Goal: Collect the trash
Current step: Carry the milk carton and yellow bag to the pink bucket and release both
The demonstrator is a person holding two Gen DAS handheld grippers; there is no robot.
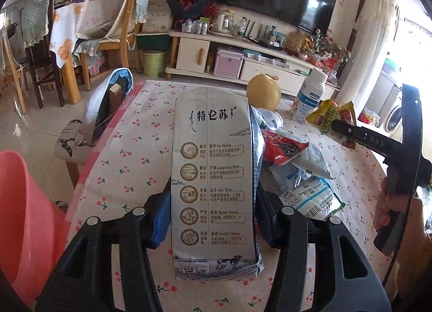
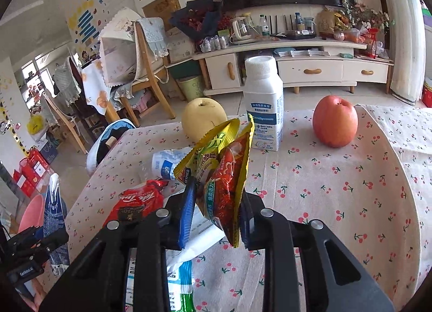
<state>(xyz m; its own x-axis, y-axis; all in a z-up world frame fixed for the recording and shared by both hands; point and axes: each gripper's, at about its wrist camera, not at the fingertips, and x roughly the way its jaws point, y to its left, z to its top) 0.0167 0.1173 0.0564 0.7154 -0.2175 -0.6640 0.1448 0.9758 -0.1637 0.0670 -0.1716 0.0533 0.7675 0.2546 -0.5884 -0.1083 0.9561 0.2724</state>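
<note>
Still ahead on cherry-print surface (image 2: pixel 337 177): 1 yellow pear (image 2: pixel 203 117), 1 red apple (image 2: pixel 335 120), 1 white bottle (image 2: pixel 264 101) standing between them. Left gripper (image 1: pixel 213 214) jaws clamped on 1 milk carton (image 1: pixel 213 177), held upright above surface. Right gripper (image 2: pixel 216 212) jaws clamped on 1 yellow-red wrapper (image 2: pixel 224 177), lifted off surface. Loose trash between the 2 grippers: 1 red wrapper (image 2: pixel 140 201), several white-blue packets (image 1: pixel 310 198), overlapping, exact count unclear. 1 pink bin (image 1: pixel 24 204) just beside surface, near left gripper.
</note>
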